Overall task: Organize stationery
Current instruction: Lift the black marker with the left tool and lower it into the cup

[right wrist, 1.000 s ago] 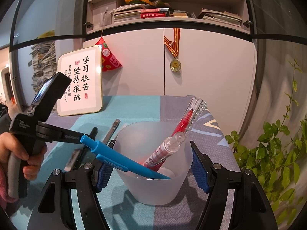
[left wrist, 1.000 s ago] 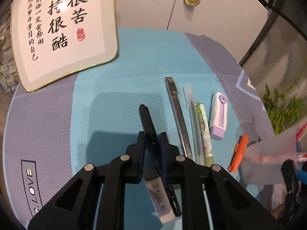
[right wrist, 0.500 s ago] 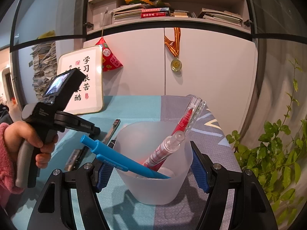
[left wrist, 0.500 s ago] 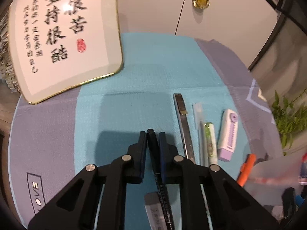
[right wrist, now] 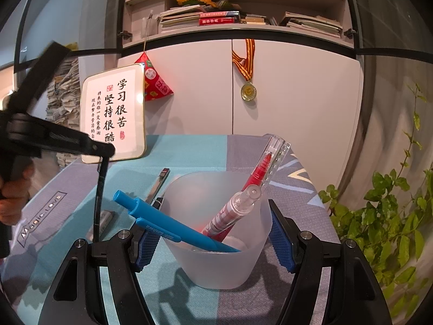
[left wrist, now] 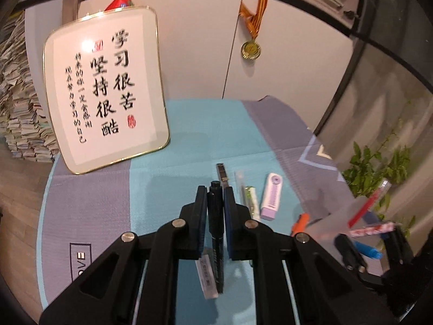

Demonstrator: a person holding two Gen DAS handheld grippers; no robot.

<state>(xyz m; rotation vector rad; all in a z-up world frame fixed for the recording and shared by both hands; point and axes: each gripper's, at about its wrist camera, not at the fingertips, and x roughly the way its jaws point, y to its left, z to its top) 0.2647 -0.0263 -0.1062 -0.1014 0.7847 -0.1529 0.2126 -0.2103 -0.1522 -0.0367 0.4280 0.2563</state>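
Note:
My left gripper (left wrist: 215, 189) is shut on a black pen (left wrist: 216, 230) and holds it above the blue and grey tablecloth (left wrist: 108, 211). In the right wrist view that gripper (right wrist: 104, 149) hangs at the left with the pen (right wrist: 98, 195) dangling almost straight down. My right gripper (right wrist: 213, 241) is shut on a frosted cup (right wrist: 216, 265) that stands on the cloth. The cup holds a blue pen (right wrist: 167, 222), a red pen with a clear cap (right wrist: 261, 172) and a pink patterned pen (right wrist: 232, 211).
On the cloth lie a utility knife (left wrist: 222, 173), a clear pen (left wrist: 239, 178), a green-white pen (left wrist: 251, 200), a lilac eraser case (left wrist: 272, 197), an orange item (left wrist: 300, 223) and a white eraser (left wrist: 207, 273). A framed calligraphy plaque (left wrist: 105, 89) leans at back left; a plant (right wrist: 392, 216) stands right.
The left gripper has risen and tilted up, lifting the black pen off the cloth away from the white eraser. The right gripper and the cup have not moved.

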